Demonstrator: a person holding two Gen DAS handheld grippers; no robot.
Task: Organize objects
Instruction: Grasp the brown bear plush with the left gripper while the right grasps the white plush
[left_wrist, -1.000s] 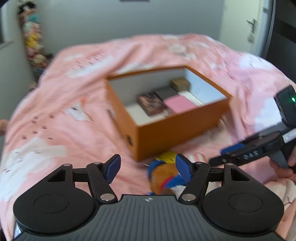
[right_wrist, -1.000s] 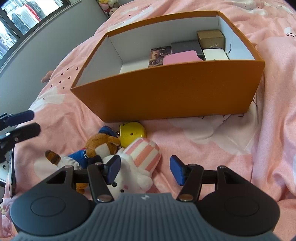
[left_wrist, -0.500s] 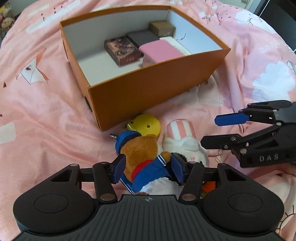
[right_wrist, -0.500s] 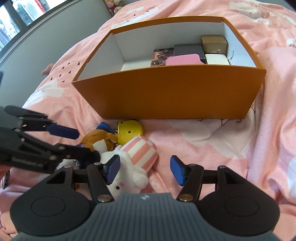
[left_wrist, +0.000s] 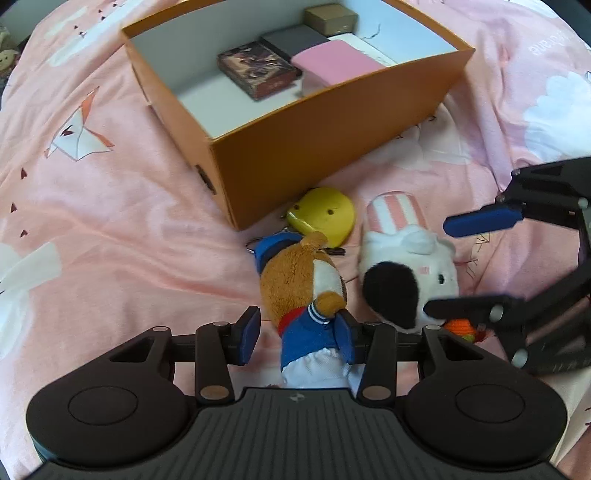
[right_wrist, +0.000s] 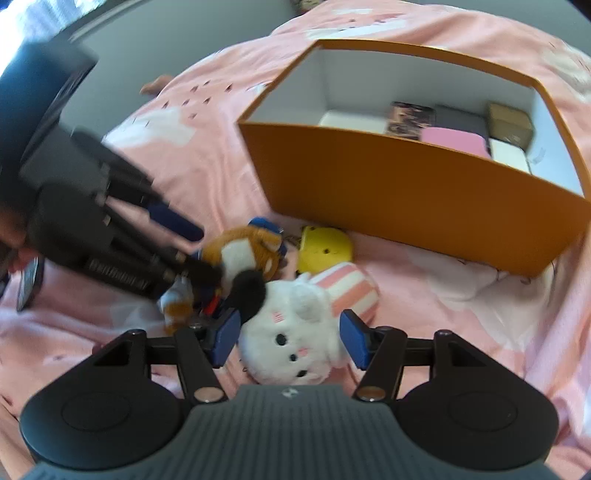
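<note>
An orange box (left_wrist: 332, 162) (right_wrist: 424, 206) sits on the pink bedspread with several small boxes inside. In front of it lie a brown plush in a blue sailor suit (left_wrist: 303, 291) (right_wrist: 243, 254), a white bunny plush with a pink striped hat (left_wrist: 410, 273) (right_wrist: 295, 332) and a yellow round toy (left_wrist: 325, 218) (right_wrist: 325, 251). My left gripper (left_wrist: 297, 338) is open, its jaws around the brown plush's lower body. My right gripper (right_wrist: 290, 336) is open, its jaws on either side of the white bunny's head; it also shows in the left wrist view (left_wrist: 469, 266).
The box holds a dark patterned box (left_wrist: 258, 70), a pink box (left_wrist: 336, 66), a grey box (left_wrist: 295, 38), a tan box (left_wrist: 330, 16) and a white one (right_wrist: 508, 158). A phone-like object (right_wrist: 29, 280) lies at the left on the bedspread (left_wrist: 110, 206).
Both grippers have come down and forward onto the plush toys. The left one now straddles the brown plush, the right one the white bunny. Both stayed open.
</note>
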